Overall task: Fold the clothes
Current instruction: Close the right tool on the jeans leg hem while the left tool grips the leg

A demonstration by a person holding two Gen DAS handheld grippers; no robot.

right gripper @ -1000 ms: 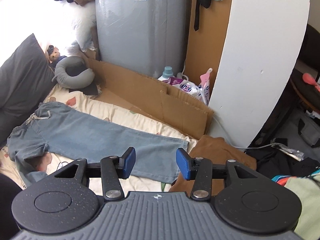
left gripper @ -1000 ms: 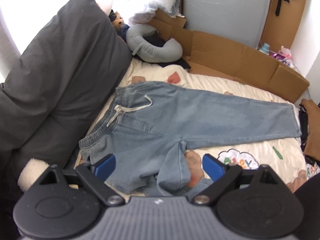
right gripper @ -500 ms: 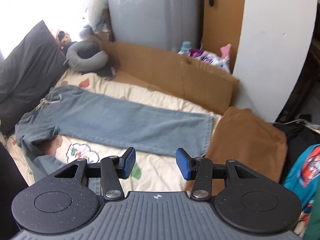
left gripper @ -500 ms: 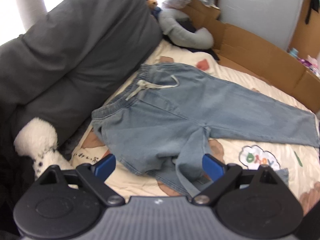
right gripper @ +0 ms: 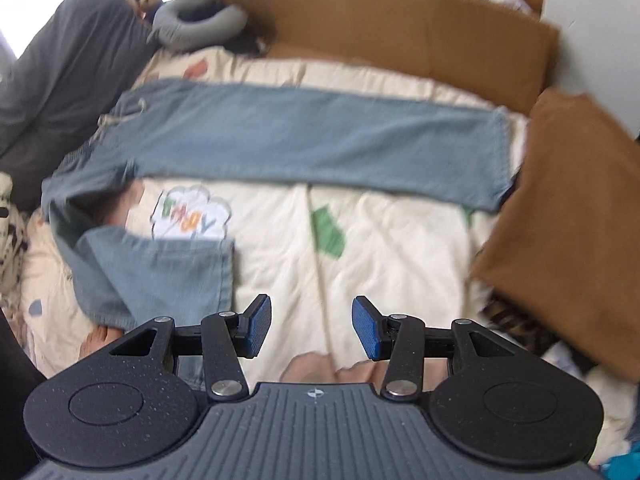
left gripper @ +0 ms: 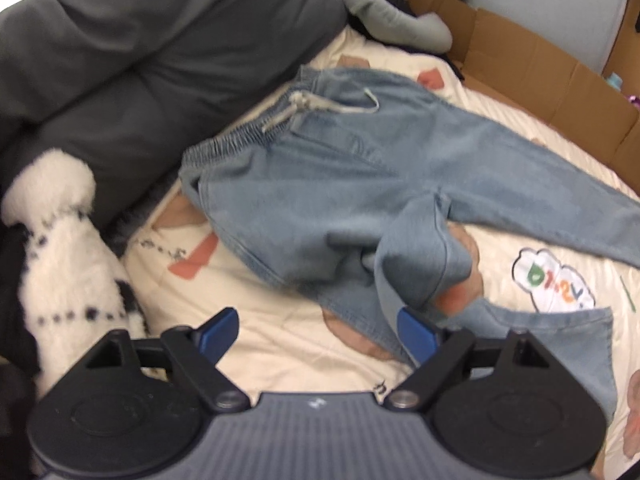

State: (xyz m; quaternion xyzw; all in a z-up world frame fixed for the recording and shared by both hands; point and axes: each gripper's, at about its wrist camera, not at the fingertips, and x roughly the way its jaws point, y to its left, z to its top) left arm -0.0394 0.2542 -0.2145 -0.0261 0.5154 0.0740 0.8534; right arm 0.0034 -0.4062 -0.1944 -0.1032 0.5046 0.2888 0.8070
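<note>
Cream printed quilt (right gripper: 400, 248) under jeans (right gripper: 320, 144), cardboard (right gripper: 400, 28) behind, left claw (left gripper: 316, 336) closing on nothing, right claw (right gripper: 312, 330) apart

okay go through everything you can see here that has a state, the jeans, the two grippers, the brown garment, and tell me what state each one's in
jeans: unfolded; far leg flat and straight, near leg crumpled and bent back.
drawstring: loose across the waistband.
left gripper: jaws closing, nothing pinched; near leg's fabric by one finger.
right gripper: open, empty, above bare bedsheet.
brown garment: folded flat at the far leg's hem.
</note>
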